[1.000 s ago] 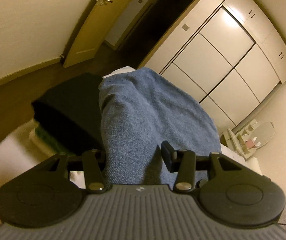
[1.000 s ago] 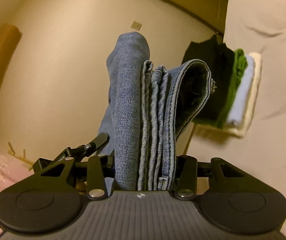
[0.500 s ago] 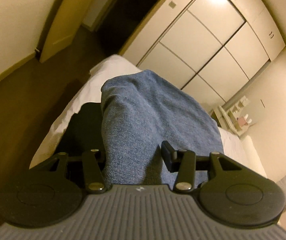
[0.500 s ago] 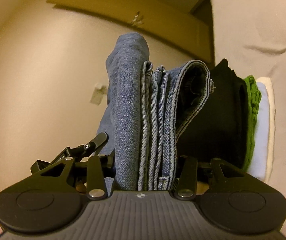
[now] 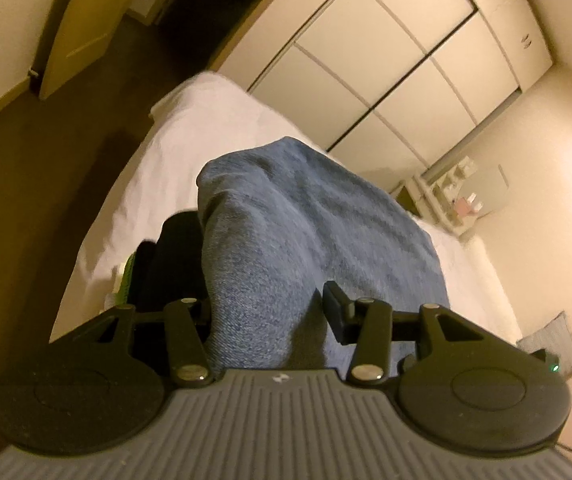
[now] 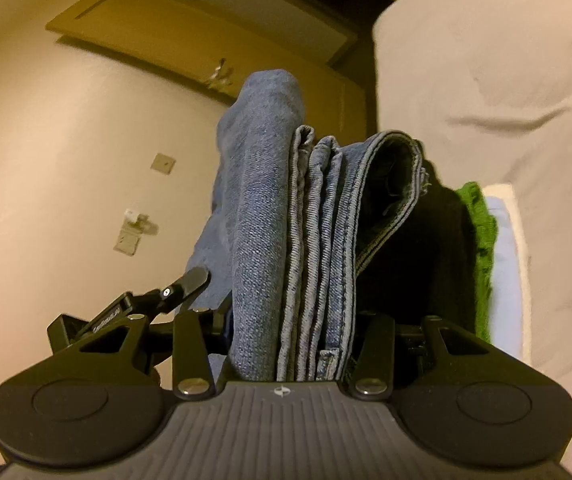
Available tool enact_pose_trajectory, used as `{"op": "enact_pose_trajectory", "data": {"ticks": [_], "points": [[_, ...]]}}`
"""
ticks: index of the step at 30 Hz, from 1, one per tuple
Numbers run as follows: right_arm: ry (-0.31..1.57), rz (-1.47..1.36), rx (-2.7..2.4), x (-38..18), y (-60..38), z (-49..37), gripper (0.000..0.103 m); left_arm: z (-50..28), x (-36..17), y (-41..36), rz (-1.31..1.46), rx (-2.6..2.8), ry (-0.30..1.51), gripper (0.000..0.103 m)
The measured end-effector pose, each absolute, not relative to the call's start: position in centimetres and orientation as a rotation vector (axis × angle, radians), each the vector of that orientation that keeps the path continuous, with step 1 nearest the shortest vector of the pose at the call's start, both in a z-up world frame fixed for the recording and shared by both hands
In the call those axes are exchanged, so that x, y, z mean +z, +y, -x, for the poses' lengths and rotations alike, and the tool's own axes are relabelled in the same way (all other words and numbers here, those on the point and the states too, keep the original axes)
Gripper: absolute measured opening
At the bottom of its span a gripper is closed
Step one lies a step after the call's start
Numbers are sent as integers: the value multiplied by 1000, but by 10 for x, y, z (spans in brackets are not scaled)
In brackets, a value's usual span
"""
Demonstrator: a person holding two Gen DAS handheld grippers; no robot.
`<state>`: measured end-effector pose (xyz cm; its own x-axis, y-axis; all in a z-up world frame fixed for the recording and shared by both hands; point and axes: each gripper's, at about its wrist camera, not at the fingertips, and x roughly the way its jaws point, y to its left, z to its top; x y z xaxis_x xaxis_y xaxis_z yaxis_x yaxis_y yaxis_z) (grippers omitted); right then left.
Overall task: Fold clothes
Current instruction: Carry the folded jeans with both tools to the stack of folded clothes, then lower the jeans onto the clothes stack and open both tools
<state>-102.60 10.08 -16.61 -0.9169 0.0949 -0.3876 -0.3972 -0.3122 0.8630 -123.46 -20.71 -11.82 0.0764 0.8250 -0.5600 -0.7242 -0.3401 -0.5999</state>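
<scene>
Folded blue jeans (image 5: 306, 240) lie between the jaws of my left gripper (image 5: 269, 312), which is shut on them. In the right wrist view the same jeans (image 6: 306, 232) show as a thick stack of folded layers, clamped by my right gripper (image 6: 290, 332). Both grippers hold the jeans above a stack of folded clothes: a black garment (image 6: 426, 248) on top, a green one (image 6: 480, 232) under it, then a pale blue one (image 6: 506, 264). The black garment (image 5: 173, 264) also shows in the left wrist view, partly hidden by the jeans.
The stack sits on a white bed (image 5: 213, 140), which also shows in the right wrist view (image 6: 486, 60). Dark floor (image 5: 25, 200) lies left of the bed. A door (image 5: 81, 20) and white closet doors (image 5: 386, 60) stand beyond. A small shelf unit (image 5: 450, 196) is at the far right.
Both grippers have carried the jeans closer to the stack and over it. The black garment now sits right beside and under the jeans. The grip has not changed.
</scene>
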Motion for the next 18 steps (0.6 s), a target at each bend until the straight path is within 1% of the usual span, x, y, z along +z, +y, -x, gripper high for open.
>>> {"op": "enact_pose_trajectory", "data": {"ticks": [2,3,4,6,9,10,11,13,14,15,16,17,18], "points": [[1596,435,2243,-175,102,1030,48,1237,-137,-199,1123,1587,-79,44],[1569,472,2224,-177,101,1030,54,1237,-144,-198,1140,1588,-63,47],[1541,508,2208,-179,98,1030,59,1238,-151,-197,1155,1590,-50,47],[1479,560,2200,-174,93,1029,64,1236,-150,-197,1145,1594,-48,50],[1380,591,2204,-159,85,1020,69,1240,-142,-198,1119,1624,20,50],[1344,590,2202,-153,85,1016,72,1240,-140,-199,1109,1644,50,50],[1303,583,2203,-145,84,1009,73,1238,-136,-203,1093,1667,74,48],[1211,553,2216,-132,81,998,73,1229,-121,-213,1036,1739,114,46],[1138,536,2223,-123,79,993,73,1225,-111,-218,1000,1772,131,46],[1061,523,2239,-114,75,989,71,1222,-110,-216,988,1777,146,46],[980,517,2259,-106,74,989,62,1219,-112,-211,982,1776,161,46],[892,518,2282,-100,72,993,57,1216,-113,-207,975,1775,176,46],[845,518,2307,-97,72,997,49,1214,-114,-202,969,1774,191,46]]}}
